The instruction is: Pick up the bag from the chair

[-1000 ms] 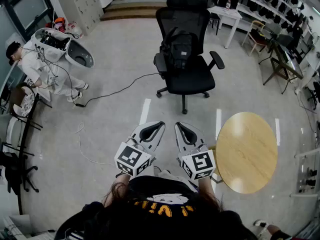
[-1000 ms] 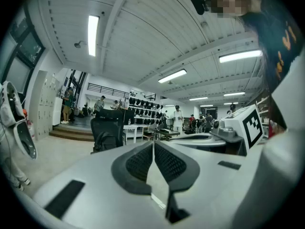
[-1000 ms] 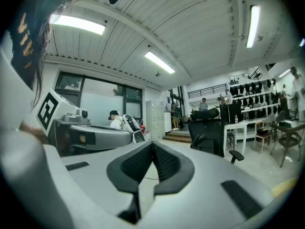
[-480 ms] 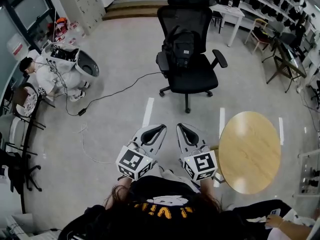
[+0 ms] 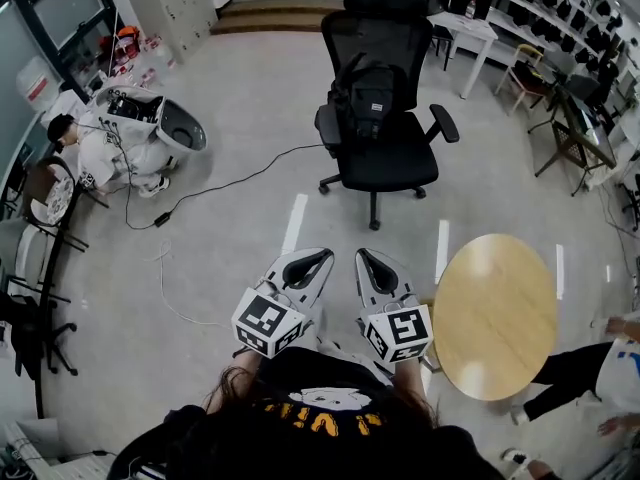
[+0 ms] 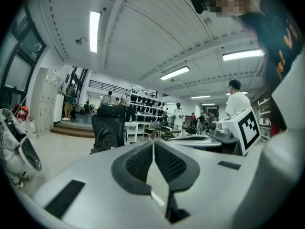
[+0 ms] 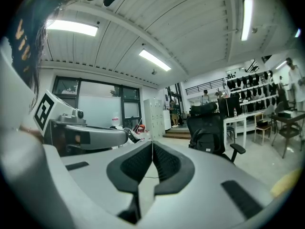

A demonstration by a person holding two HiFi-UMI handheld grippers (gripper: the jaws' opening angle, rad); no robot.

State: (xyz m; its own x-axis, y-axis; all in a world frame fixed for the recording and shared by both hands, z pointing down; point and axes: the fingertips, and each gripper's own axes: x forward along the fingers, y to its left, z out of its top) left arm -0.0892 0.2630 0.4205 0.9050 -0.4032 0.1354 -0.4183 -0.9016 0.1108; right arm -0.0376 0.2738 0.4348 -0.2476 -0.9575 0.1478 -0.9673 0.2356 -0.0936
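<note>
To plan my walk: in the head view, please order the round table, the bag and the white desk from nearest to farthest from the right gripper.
1. Round table, just right of the right gripper.
2. Bag, ahead on the chair.
3. White desk, behind the chair.

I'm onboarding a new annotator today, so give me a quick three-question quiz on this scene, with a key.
1. True or false: the bag sits on the seat of the chair, leaning against its backrest.
2. Pick one. The left tool and right tool are: A) both shut with nothing between the jaws; B) both wide open; C) one shut on the bag.
3. Fill the gap: the round wooden table stands on the person's ___ side.

Key: 1 true. 2 A: in each gripper view the jaws meet at the tips, and both tools are far short of the chair. 3 right.
</note>
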